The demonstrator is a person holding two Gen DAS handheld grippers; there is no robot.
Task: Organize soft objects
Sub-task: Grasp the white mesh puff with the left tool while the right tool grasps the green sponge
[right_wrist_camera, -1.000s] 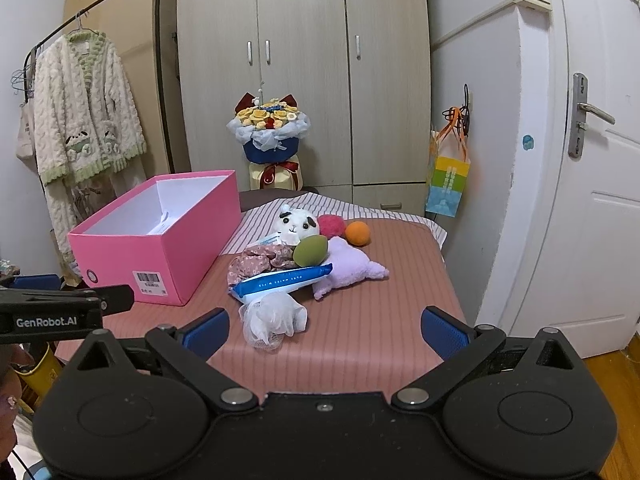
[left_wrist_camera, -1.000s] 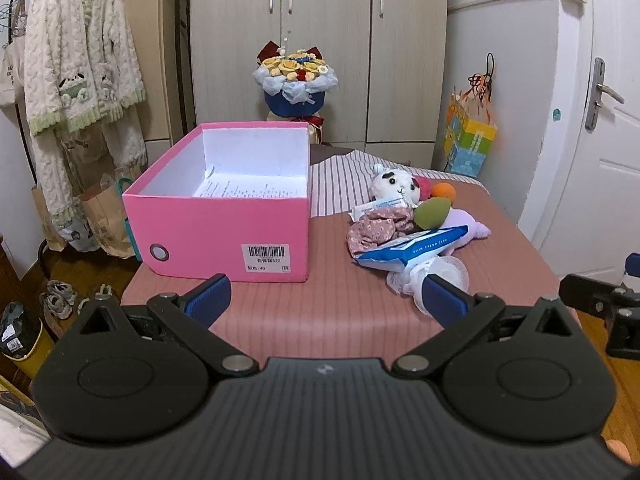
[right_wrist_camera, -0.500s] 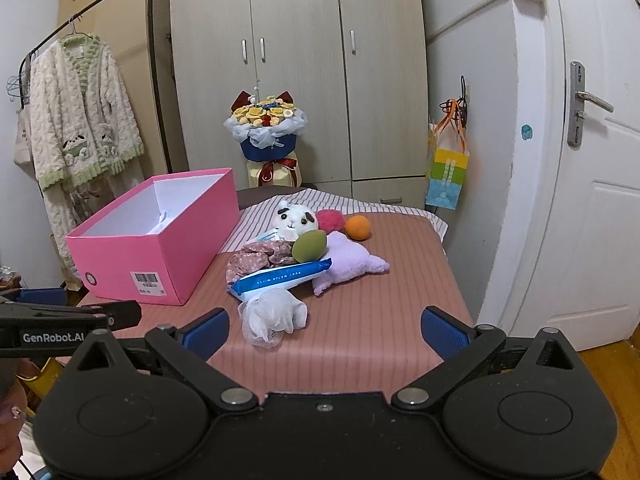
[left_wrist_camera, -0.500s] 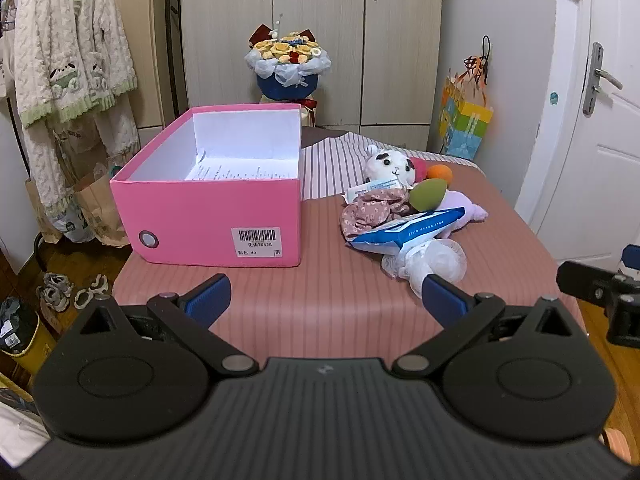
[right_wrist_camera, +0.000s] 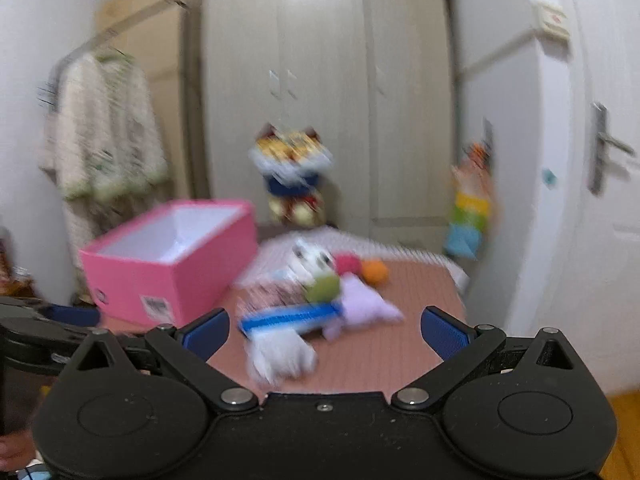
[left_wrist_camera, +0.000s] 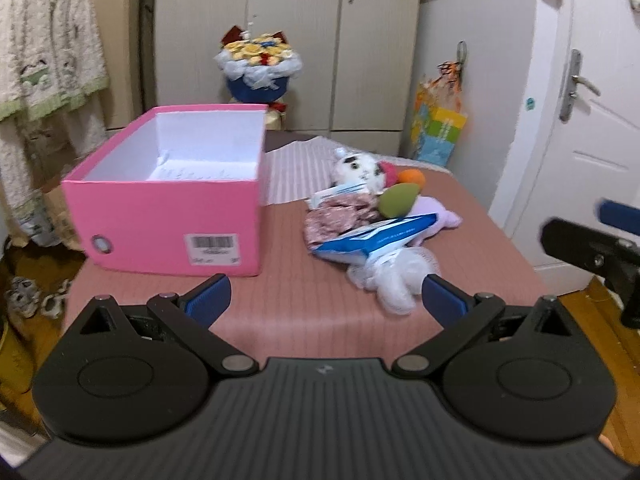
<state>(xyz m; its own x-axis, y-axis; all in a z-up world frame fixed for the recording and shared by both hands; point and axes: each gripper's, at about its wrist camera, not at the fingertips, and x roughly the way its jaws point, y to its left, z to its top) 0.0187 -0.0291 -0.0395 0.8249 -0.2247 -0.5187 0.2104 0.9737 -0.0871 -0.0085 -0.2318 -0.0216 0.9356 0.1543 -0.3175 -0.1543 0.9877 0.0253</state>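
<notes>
An open pink box (left_wrist_camera: 168, 220) stands on the left of a pink-clothed table (left_wrist_camera: 304, 312). To its right lies a pile of soft things: a white mesh puff (left_wrist_camera: 396, 276), a blue packet (left_wrist_camera: 376, 238), floral cloth (left_wrist_camera: 340, 216), a green sponge (left_wrist_camera: 398, 200), a panda plush (left_wrist_camera: 356, 168), a lilac plush (left_wrist_camera: 436, 216), an orange ball (left_wrist_camera: 412, 177). My left gripper (left_wrist_camera: 326, 300) is open and empty, near the front edge. My right gripper (right_wrist_camera: 324, 330) is open and empty, short of the pile; the box (right_wrist_camera: 172, 264) and puff (right_wrist_camera: 280, 356) show blurred.
A bouquet (left_wrist_camera: 258, 64) stands behind the table before the wardrobe (left_wrist_camera: 288, 40). Clothes (left_wrist_camera: 44, 64) hang on a rack at left. A coloured bag (left_wrist_camera: 438, 132) hangs by the white door (left_wrist_camera: 592, 120) at right. The right gripper's arm (left_wrist_camera: 592, 252) shows at the right edge.
Both grippers have moved closer to the table and tilted; the right wrist view is now motion-blurred. Both stay open. Nothing on the table has moved.
</notes>
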